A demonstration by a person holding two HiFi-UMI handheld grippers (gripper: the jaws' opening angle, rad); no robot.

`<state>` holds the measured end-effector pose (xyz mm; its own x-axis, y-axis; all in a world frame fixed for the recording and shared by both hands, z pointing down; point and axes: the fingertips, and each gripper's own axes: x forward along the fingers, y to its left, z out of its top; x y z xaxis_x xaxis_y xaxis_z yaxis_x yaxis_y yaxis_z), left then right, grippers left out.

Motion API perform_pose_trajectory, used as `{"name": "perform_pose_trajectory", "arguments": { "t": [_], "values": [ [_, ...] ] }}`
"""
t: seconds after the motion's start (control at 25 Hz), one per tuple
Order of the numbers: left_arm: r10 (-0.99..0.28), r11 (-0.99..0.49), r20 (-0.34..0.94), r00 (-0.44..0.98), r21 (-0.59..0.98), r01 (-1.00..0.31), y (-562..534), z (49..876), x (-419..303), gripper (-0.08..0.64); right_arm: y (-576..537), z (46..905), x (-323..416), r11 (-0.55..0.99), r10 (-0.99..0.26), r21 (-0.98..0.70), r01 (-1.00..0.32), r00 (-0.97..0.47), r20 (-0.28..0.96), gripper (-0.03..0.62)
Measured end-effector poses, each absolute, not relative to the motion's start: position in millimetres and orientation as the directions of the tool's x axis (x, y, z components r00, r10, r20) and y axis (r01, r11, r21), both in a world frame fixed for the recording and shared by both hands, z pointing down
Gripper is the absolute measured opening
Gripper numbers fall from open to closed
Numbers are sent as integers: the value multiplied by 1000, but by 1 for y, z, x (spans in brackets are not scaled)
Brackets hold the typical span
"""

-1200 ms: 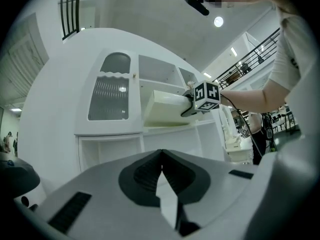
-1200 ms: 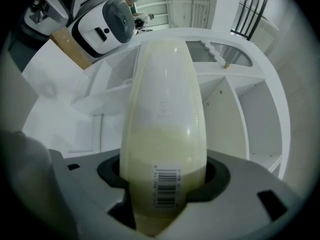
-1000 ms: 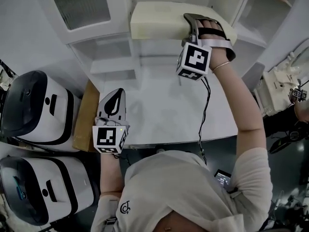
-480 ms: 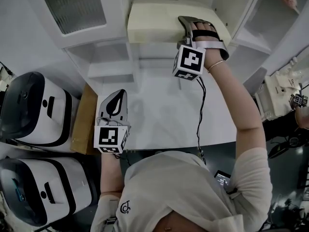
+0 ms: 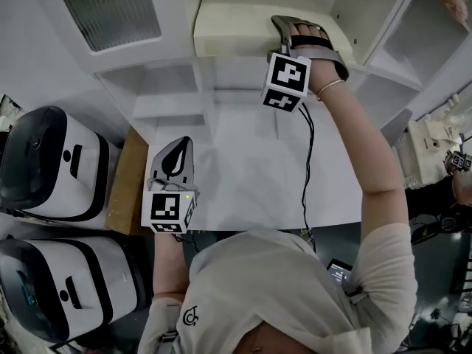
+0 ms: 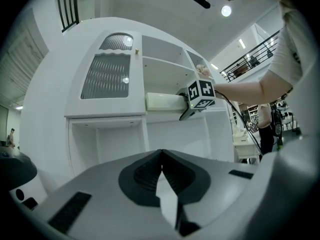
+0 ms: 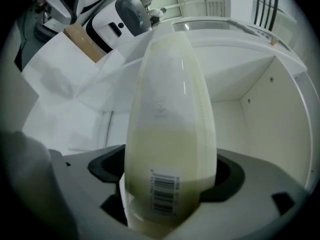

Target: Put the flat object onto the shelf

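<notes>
Flat object [image 5: 234,25] on shelf [image 5: 230,64], inside opening right gripper [image 5: 290,29]

Big indoor hall, prob. lab: mezzanine railing [image 6: 248,60], white machines [image 5: 55,164].

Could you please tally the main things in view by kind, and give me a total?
Cream flat object: 1
White-and-black machines: 2
Cardboard box: 1
White shelf unit: 1
Tools: 2, left tool shut and empty, right tool opening with the flat object between its jaws
Total: 7
</notes>
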<state>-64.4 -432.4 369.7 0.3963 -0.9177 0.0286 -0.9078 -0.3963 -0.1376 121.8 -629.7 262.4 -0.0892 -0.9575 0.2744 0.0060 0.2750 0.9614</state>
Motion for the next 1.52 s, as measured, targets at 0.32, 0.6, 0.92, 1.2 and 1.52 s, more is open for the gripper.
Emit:
{"name": "perform_pose_trajectory", "arguments": {
  "t": [0.32, 0.6, 0.92, 1.2, 1.52],
  "values": [
    [-917, -399, 33, 399, -146, -905, -448, 370, -62, 12, -657, 263, 123, 245, -966, 969, 33, -75, 247, 478],
    [-912, -409, 34, 408, -131, -903, -464, 373, -59, 12, -659, 262, 123, 238, -969, 971, 36, -63, 240, 498],
    [-904, -426, 28, 426, -134, -895, -457, 369, -54, 12, -642, 246, 121, 127, -988, 992, 24, -88, 128, 525],
    [-900, -435, 27, 436, -136, -890, -434, 367, -55, 12, -592, 232, 128, 85, -993, 994, -65, -87, 79, 426],
    [-881, -469, 17, 472, -149, -870, -405, 361, -47, 12, -531, 223, 148, -2, -994, 940, -340, -99, -37, 132]
  ]
}}
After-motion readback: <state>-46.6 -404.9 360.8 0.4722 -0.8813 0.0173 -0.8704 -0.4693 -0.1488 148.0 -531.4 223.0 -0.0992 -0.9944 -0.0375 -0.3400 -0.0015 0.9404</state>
